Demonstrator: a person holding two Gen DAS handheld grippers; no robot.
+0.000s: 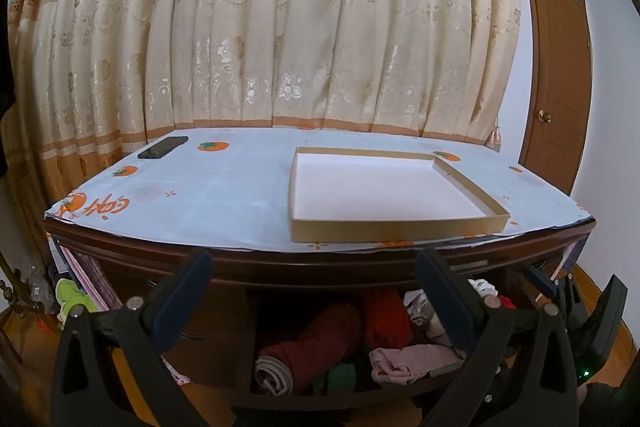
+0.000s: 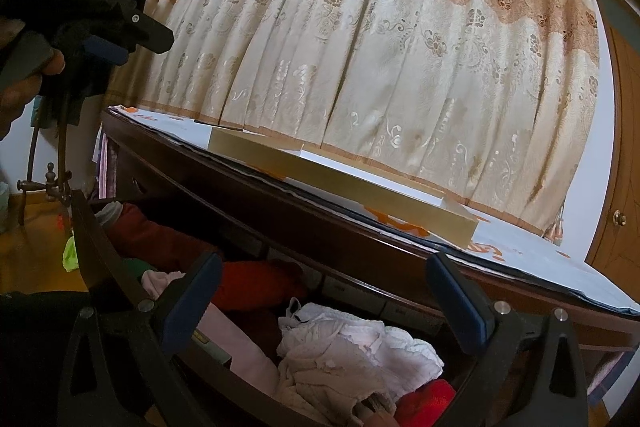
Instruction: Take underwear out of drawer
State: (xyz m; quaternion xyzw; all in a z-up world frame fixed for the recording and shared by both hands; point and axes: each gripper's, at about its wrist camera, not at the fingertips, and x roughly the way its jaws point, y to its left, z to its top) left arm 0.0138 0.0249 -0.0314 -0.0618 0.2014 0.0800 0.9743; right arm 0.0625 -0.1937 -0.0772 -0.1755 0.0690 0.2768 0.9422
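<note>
In the left wrist view, the left hand-held gripper (image 1: 316, 267) hangs level with the front edge of the counter (image 1: 224, 199), its two fingers spread wide and holding nothing. Below and ahead of it lies the open drawer (image 1: 248, 379), packed with rolled clothes: a dark red roll (image 1: 316, 339), a pink bundle (image 1: 404, 363) and a whitish heap toward the right. A shallow empty box (image 1: 380, 187) and a phone (image 1: 163, 147) rest on the counter. In the right wrist view, the right hand-held gripper (image 2: 324, 287) also gapes wide and empty, and sits much lower, right over the drawer. The white underwear (image 2: 352, 351) lies crumpled directly beneath and between its fingers, with no clear long axis. Judging by this, the right hand is nearer, and its reach goes straight down.
</note>
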